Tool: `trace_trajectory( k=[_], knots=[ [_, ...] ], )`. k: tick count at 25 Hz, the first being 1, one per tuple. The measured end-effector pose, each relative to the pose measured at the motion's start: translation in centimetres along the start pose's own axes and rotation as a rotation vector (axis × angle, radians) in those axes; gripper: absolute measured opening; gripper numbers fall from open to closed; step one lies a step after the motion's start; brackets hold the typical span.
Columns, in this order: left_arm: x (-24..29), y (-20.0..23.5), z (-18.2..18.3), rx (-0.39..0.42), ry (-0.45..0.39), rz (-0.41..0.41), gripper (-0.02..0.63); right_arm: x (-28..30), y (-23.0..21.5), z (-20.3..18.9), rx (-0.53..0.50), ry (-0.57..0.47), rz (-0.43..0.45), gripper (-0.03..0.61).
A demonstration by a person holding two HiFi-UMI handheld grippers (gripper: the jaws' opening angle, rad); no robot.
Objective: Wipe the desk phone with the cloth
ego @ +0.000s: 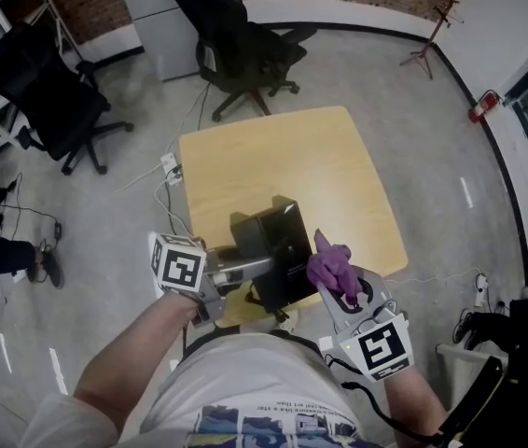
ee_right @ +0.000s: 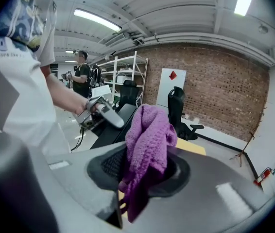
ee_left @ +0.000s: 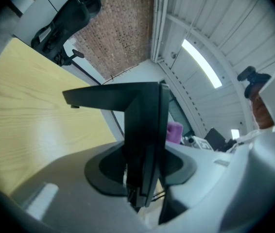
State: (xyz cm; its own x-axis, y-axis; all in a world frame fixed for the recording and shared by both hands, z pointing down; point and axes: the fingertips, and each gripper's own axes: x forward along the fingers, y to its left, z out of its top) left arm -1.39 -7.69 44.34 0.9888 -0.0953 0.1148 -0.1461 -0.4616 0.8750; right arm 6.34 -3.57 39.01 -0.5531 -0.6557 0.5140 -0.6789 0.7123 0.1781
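Head view shows the black, boxy desk phone [ego: 281, 245] at the near edge of the pale wooden table [ego: 273, 157]. The left gripper [ego: 262, 267] steadies it, jaws pinched on a thin black panel of it. The right gripper [ego: 337, 286] is clamped on the crumpled purple cloth [ego: 327, 261], just beside the phone's right edge; whether they touch is unclear. Wiping looks barely begun, with most of the phone's surfaces left to do

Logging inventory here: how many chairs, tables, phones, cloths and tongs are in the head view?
chairs: 2
table: 1
phone: 1
cloth: 1
tongs: 2, left tongs and right tongs
total: 7
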Motion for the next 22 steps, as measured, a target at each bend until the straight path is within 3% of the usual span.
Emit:
trace_trajectory(
  k=[5, 8, 14, 22],
  knots=[
    [0.2, -0.9, -1.1, 0.014, 0.060, -0.036, 0.178, 1.4, -3.6, 5.0, -0.004, -0.103, -0.051, 0.104],
    [0.3, -1.4, -2.4, 0.019, 0.090, -0.054, 0.178, 2.3, -4.6, 6.0, -0.005, -0.129, -0.066, 0.104],
    [-0.1, -1.5, -2.9, 0.005, 0.080, -0.067, 0.178, 2.5, -3.4, 4.3, 0.029, -0.117, -0.036, 0.104],
    [-0.9, -1.1, -1.6, 0.020, 0.044, -0.063, 0.178, 0.3, 0.2, -1.1, 0.129, -0.027, 0.021, 0.104]
  ],
)
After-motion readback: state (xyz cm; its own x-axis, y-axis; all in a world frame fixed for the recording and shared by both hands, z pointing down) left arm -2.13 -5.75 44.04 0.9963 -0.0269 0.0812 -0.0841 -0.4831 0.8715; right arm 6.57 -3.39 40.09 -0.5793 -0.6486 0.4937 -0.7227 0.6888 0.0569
